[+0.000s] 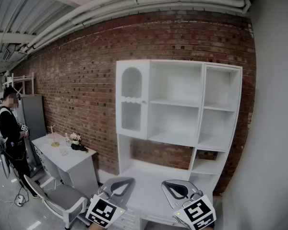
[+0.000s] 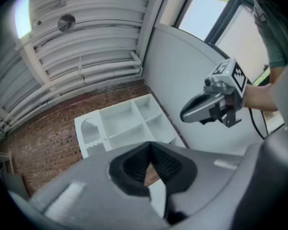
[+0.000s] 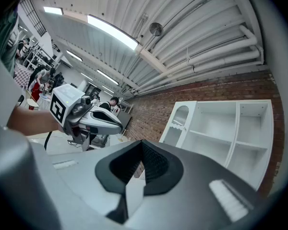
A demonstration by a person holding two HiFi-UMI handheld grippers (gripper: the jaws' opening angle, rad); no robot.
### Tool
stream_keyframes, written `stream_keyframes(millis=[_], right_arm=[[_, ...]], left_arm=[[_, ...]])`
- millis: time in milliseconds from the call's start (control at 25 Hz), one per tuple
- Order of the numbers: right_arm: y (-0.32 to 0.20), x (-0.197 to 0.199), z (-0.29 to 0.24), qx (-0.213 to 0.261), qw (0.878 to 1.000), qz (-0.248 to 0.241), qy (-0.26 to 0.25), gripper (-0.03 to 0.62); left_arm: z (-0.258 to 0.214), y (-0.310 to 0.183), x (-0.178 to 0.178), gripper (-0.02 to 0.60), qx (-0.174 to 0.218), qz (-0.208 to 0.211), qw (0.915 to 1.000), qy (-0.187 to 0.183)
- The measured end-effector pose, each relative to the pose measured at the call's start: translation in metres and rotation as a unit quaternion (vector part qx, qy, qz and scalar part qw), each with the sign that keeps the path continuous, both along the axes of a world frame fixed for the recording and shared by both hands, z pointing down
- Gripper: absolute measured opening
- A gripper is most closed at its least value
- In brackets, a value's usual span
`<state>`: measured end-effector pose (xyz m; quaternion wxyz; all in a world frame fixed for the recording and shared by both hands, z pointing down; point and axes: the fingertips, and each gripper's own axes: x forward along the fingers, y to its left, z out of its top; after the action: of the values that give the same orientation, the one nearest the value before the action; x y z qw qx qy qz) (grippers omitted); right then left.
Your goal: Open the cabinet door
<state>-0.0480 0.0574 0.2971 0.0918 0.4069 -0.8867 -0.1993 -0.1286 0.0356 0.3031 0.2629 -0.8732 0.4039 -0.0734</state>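
A white cabinet unit stands against the brick wall, mostly open shelves. Its one door, with an arched pane above and a square pane below, is at the upper left and lies flush with the frame. The door also shows in the left gripper view and the right gripper view. My left gripper and right gripper hang low at the bottom of the head view, well short of the door. Both are shut with nothing between the jaws, as seen on the left gripper and the right gripper.
A small white desk with flowers and a candlestick stands left of the cabinet, with a grey office chair before it. A person stands at the far left by a grey locker. The cabinet's lower desk surface lies under my grippers.
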Motion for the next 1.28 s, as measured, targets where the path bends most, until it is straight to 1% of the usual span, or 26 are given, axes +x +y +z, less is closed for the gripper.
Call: stream_keyframes(millis=[320,600,880,1280], right_arm=[[-0.005,0.008,-0.002,0.002,1.0,-0.003,-0.002,0.006],[-0.007,0.023,0.002,-0.004,1.0,-0.012,-0.007,0.008],[-0.017,0.053,0.0,-0.006,1.0,-0.024,-0.018,0.006],[-0.03,0.104,0.0,0.002,0.999,-0.048,-0.012,0.008]], left_arm=[[0.002,-0.004,0.009,0.0,-0.002,-0.003,1.0,-0.004],[0.005,-0.007,0.022,0.0,-0.004,-0.012,0.9999,-0.006],[0.006,-0.013,0.049,0.0,-0.006,-0.028,0.9995,-0.01],[0.01,-0.019,0.093,0.0,-0.003,-0.059,0.9981,-0.016]])
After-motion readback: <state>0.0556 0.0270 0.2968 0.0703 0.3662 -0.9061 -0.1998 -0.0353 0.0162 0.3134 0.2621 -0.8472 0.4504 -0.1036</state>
